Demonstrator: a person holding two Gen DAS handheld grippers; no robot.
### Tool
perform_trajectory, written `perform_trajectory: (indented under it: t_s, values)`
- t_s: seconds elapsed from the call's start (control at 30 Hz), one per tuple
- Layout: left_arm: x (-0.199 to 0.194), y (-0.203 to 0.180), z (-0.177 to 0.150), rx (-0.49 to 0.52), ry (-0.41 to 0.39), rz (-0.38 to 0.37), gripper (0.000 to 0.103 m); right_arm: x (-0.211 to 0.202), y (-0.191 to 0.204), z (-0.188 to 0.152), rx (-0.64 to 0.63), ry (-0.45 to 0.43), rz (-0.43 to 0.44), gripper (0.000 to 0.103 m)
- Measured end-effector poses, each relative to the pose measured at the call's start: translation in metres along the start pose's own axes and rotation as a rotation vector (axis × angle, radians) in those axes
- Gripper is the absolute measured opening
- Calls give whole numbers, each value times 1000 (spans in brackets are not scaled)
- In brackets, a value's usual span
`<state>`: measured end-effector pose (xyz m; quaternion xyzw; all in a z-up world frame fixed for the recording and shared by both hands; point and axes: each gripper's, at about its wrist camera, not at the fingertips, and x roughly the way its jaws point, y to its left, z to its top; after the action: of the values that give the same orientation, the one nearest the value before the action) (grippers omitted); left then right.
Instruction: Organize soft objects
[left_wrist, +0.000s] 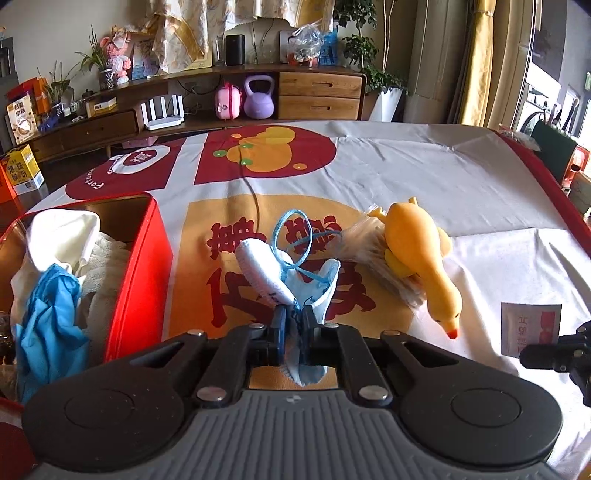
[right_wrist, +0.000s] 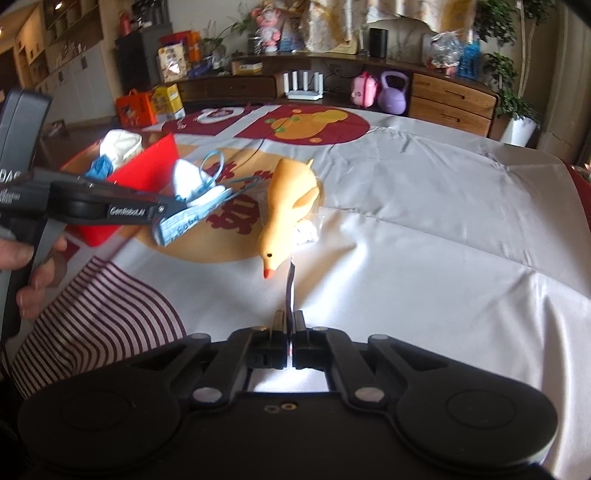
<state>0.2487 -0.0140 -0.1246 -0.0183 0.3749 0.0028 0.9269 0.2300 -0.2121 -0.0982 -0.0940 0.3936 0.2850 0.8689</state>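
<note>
My left gripper is shut on a light blue face mask with blue ear loops and holds it above the tablecloth, right of the red box. The box holds white cloths and a blue glove. A yellow rubber duck lies on a clear plastic bag to the right of the mask. The mask and duck also show in the right wrist view. My right gripper is shut on a thin flat packet seen edge-on, just in front of the duck's beak.
A small white and red sachet shows at the right, by the right gripper. The table has a white cloth with red and orange prints. A wooden sideboard with a purple kettlebell stands behind. A striped sleeve is at lower left.
</note>
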Motion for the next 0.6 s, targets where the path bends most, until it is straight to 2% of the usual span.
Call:
perform_trajectory:
  t_s: [0.13, 0.6]
  values:
    - [-11, 2, 0, -9, -10, -10, 8, -10, 2, 1, 30, -19, 6, 1]
    - [-61, 14, -2, -45, -49, -67, 8, -53, 21, 18, 141, -93, 108, 1]
